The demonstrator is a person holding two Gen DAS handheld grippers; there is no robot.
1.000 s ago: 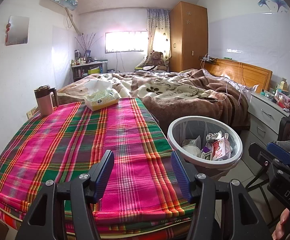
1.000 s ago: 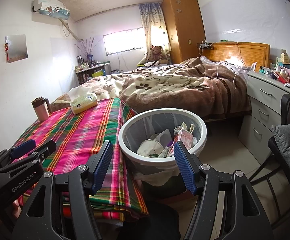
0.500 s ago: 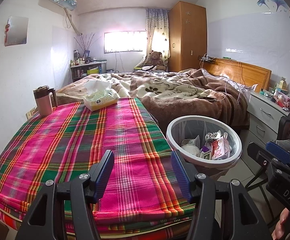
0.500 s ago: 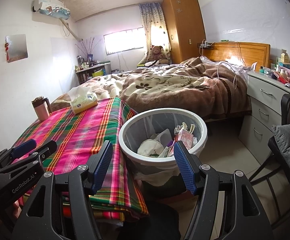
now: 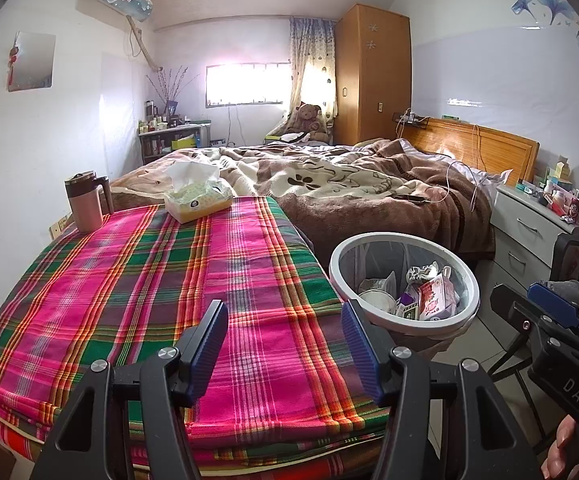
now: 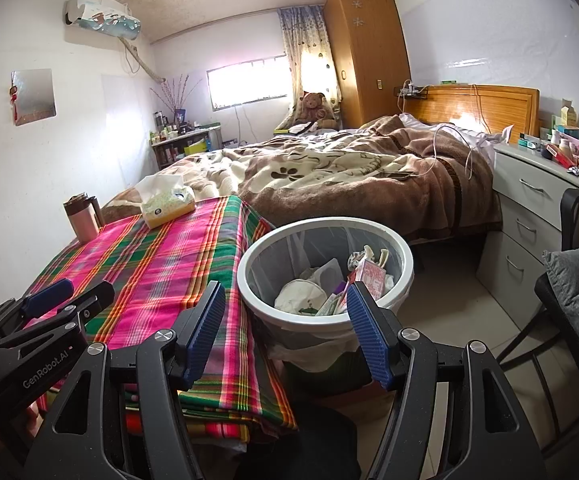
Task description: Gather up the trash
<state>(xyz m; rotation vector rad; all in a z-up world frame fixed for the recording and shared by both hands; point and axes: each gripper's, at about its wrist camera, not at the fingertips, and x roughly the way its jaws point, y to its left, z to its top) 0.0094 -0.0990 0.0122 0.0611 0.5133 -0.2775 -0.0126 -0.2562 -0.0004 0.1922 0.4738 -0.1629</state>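
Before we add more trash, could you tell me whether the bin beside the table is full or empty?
Partly full: the bin holds wrappers and paper low down, well below its rim.

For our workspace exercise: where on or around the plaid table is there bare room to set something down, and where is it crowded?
Free: the plaid cloth from the near edge back to the mug and tissue box at the far end. Crowded: the waste bin, standing close to the table's right edge, already holds trash, and the nightstand top is full of small items.
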